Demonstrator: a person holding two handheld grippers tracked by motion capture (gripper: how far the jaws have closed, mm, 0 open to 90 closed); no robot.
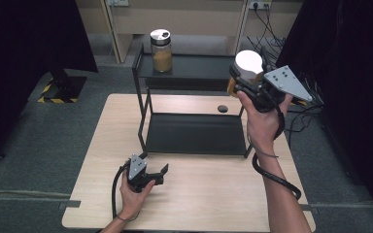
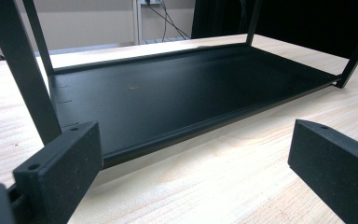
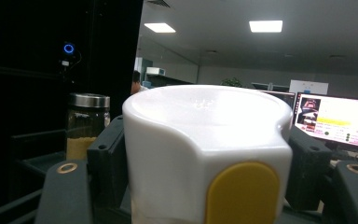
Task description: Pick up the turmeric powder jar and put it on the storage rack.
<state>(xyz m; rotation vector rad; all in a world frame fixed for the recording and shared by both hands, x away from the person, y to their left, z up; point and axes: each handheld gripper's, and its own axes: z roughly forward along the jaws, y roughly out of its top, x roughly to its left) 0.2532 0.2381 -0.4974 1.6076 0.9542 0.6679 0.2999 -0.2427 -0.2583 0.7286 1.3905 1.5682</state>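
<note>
- High view, nearest first: the left gripper (image 1: pixel 156 174) rests low on the table (image 1: pixel 209 194) near its front edge, jaws apart and holding nothing, aimed at the rack's lower shelf (image 1: pixel 194 133), which lies bare.
- Beyond it, the right gripper (image 1: pixel 245 77) is raised at the right end of the rack's top shelf (image 1: pixel 194 65), jaws clamped on the white-lidded jar (image 1: pixel 248 63).
- Right gripper view has that lid (image 3: pixel 205 140) between the jaws, a yellow tab on its front; the contents sit below the frame, so I cannot tell them.
- Step in hand, as I judge it: carrying this jar to the top shelf. Next it needs lowering upright and level before the jaws part.
- Farthest, towards the top shelf's left end, a glass jar (image 1: pixel 161 51) stands upright, roughly half full of brownish powder.
</note>
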